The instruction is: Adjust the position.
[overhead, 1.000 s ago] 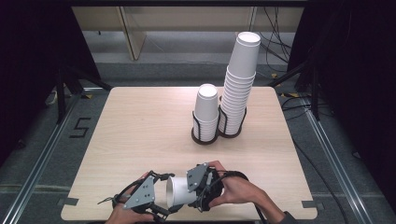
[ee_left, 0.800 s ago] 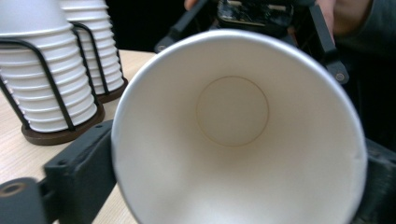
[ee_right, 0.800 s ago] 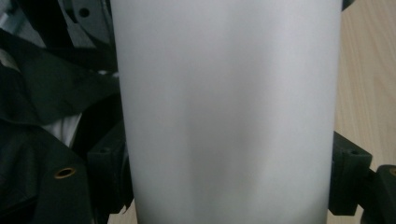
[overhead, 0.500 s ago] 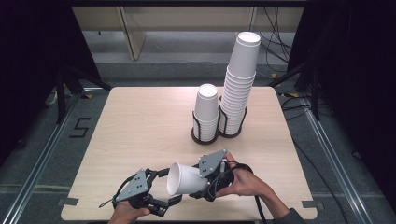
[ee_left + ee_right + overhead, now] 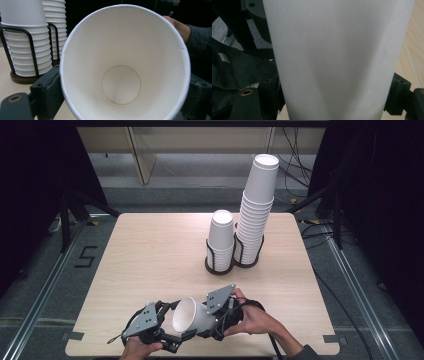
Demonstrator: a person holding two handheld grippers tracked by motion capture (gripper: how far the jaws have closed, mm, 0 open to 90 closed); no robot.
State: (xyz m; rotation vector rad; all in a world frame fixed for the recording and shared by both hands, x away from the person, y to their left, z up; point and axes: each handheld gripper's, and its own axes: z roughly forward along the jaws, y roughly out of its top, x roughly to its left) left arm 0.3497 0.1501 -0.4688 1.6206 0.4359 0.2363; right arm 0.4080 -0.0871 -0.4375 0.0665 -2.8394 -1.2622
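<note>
A white paper cup (image 5: 192,317) lies on its side in the air above the table's front edge, mouth towards the left. My right gripper (image 5: 212,320) is shut on its side wall; in the right gripper view the cup (image 5: 337,60) stands between the two black jaws. My left gripper (image 5: 172,327) sits at the cup's mouth. In the left gripper view I look straight into the cup (image 5: 122,62), with one wide-spread jaw on each side of the rim. I cannot tell whether those jaws touch it.
Two black wire holders stand at the back right of the wooden table (image 5: 150,250): a short cup stack (image 5: 220,237) and beside it a tall, slightly leaning stack (image 5: 255,215). Both stacks (image 5: 25,50) appear at the left of the left gripper view. Cables run along the floor.
The cup has risen and tilted in the right gripper. The left gripper drew away to the left, then came back to the cup's mouth.
</note>
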